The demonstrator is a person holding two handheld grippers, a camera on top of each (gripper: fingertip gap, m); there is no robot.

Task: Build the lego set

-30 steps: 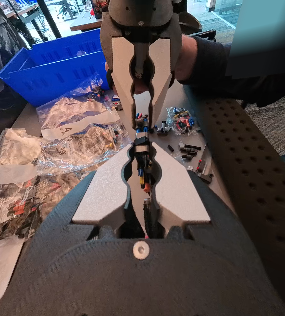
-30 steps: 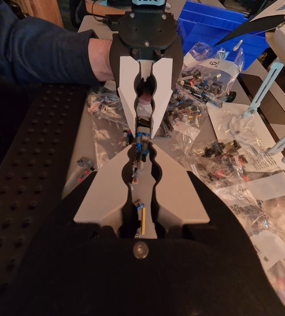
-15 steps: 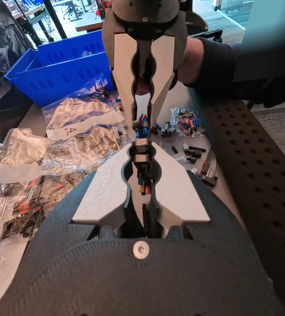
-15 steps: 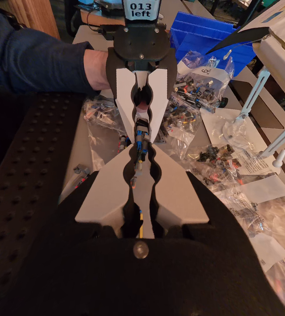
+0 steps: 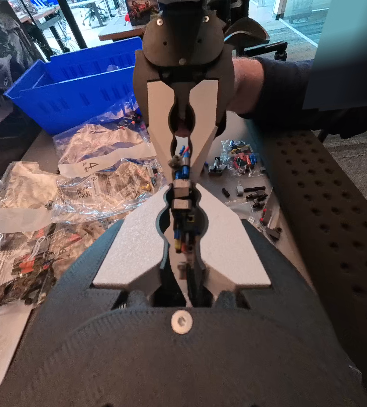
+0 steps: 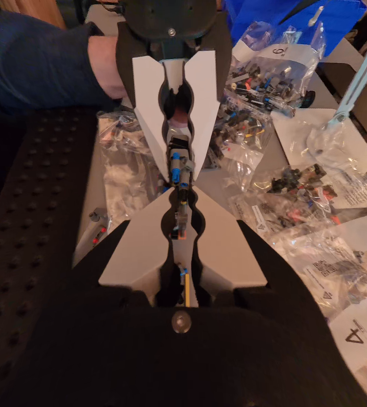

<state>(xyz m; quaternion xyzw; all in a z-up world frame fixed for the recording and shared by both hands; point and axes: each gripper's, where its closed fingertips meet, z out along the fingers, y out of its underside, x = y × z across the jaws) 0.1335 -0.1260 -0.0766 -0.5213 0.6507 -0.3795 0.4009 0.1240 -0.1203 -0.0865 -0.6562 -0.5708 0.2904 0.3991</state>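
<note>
My two grippers meet tip to tip above the table. In the left wrist view, my left gripper (image 5: 181, 187) is shut on a grey and black lego assembly (image 5: 180, 196) with coloured pins. My right gripper (image 5: 181, 174) comes in from the top, shut on a small part with blue pins (image 5: 183, 171). In the right wrist view, my right gripper (image 6: 181, 189) is shut on a thin grey and black lego part (image 6: 182, 218). The left gripper (image 6: 180, 178) faces it, holding the grey assembly (image 6: 176, 163) with blue pins. The two parts touch at the fingertips.
A blue bin (image 5: 74, 88) stands at the back. Clear bags of lego parts (image 5: 94, 176) (image 6: 277, 72) cover much of the table. Loose pieces (image 5: 250, 193) lie beside a black perforated mat (image 5: 323, 198) (image 6: 35, 176). A white stand arm (image 6: 354, 77) rises at the right. The tips of both grippers are at nearly the same place.
Both grippers stay shut and tip to tip. They have pressed a little closer together, and each view's opposite gripper now looks larger and nearer.
</note>
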